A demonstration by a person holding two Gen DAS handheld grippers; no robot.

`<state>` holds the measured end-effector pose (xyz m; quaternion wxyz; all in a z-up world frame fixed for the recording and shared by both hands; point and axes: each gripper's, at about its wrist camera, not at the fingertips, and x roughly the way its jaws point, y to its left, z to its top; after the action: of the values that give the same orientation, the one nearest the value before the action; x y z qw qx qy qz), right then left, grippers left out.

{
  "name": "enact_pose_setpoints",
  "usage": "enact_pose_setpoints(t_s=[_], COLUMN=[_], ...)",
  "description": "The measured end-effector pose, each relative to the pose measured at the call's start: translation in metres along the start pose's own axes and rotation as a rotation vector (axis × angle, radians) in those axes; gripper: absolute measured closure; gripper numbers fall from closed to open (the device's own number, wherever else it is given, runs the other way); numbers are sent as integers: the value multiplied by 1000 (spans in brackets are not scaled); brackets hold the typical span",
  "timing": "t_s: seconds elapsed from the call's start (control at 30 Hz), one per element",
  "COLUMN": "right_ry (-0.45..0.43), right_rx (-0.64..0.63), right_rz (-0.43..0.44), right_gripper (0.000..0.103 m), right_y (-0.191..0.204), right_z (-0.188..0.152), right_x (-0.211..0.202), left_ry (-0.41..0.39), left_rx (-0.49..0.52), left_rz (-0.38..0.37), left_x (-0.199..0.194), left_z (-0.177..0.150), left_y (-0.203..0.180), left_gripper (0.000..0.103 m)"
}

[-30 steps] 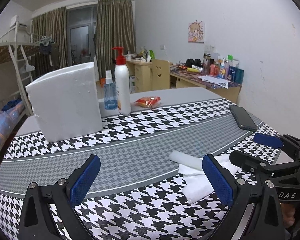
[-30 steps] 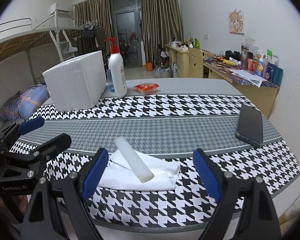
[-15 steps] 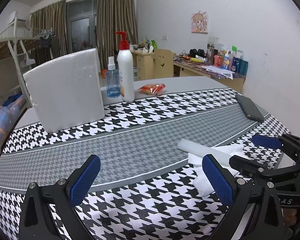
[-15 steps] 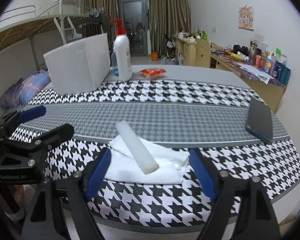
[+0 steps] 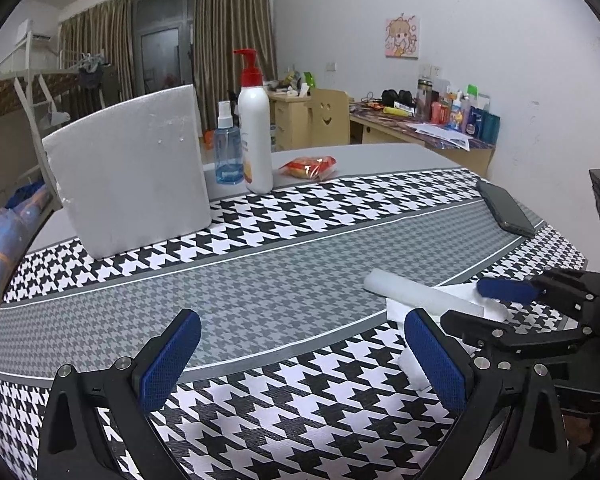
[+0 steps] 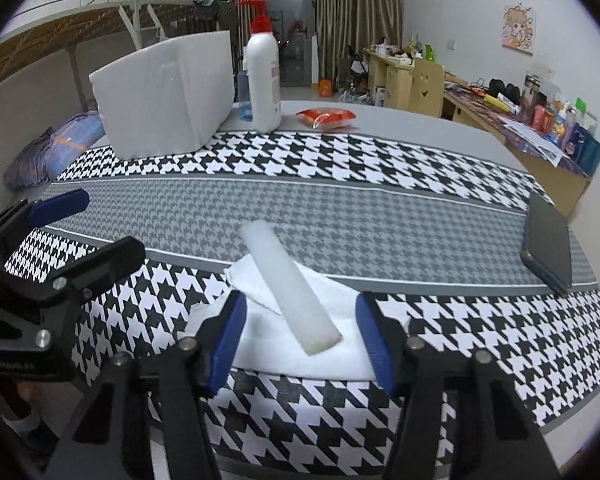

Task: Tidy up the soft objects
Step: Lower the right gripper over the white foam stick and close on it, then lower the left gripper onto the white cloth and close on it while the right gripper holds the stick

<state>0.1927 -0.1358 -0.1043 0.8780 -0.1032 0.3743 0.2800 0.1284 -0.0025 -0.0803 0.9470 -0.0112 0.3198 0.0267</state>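
A white foam roll (image 6: 288,288) lies slantwise on a folded white cloth (image 6: 256,320) near the front edge of the houndstooth table runner (image 6: 340,208). My right gripper (image 6: 302,336) sits low over the cloth. Its jaws are closing, with the near end of the roll between the blue pads (image 6: 230,332) and a gap on each side. In the left wrist view the roll (image 5: 416,294) and cloth (image 5: 408,364) lie to the right. My left gripper (image 5: 304,360) stands open over the bare runner, left of the cloth, with nothing between its fingers.
A big white foam block (image 6: 168,92) stands at the back left, with a pump bottle (image 6: 263,76) and a blue spray bottle (image 5: 228,152) beside it. A red snack packet (image 6: 326,117) lies behind. A dark phone (image 6: 548,248) rests at the right edge.
The right gripper has come down and closer to the roll, and its jaws have narrowed around the roll's near end. The left gripper has hardly moved.
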Motion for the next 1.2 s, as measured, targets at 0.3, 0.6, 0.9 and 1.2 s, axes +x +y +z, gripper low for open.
enact_pose_setpoints(t_s=[0.3, 0.6, 0.9, 1.2], right_ry=[57, 45, -21, -86], right_rx=[-8, 26, 73, 143], right_rz=[19, 64, 104, 72], right_gripper=[68, 82, 84, 85], right_y=[-2, -8, -16, -35], right_z=[-3, 0, 6, 8], right_x=[14, 12, -10, -31], left_ry=[19, 31, 33, 45], left_rx=[8, 29, 54, 90], left_rz=[-6, -21, -48, -102], left_x=[8, 10, 10, 11], left_z=[0, -1, 0, 2], left_y=[-3, -10, -22, -40], left_gripper=[1, 1, 1, 1])
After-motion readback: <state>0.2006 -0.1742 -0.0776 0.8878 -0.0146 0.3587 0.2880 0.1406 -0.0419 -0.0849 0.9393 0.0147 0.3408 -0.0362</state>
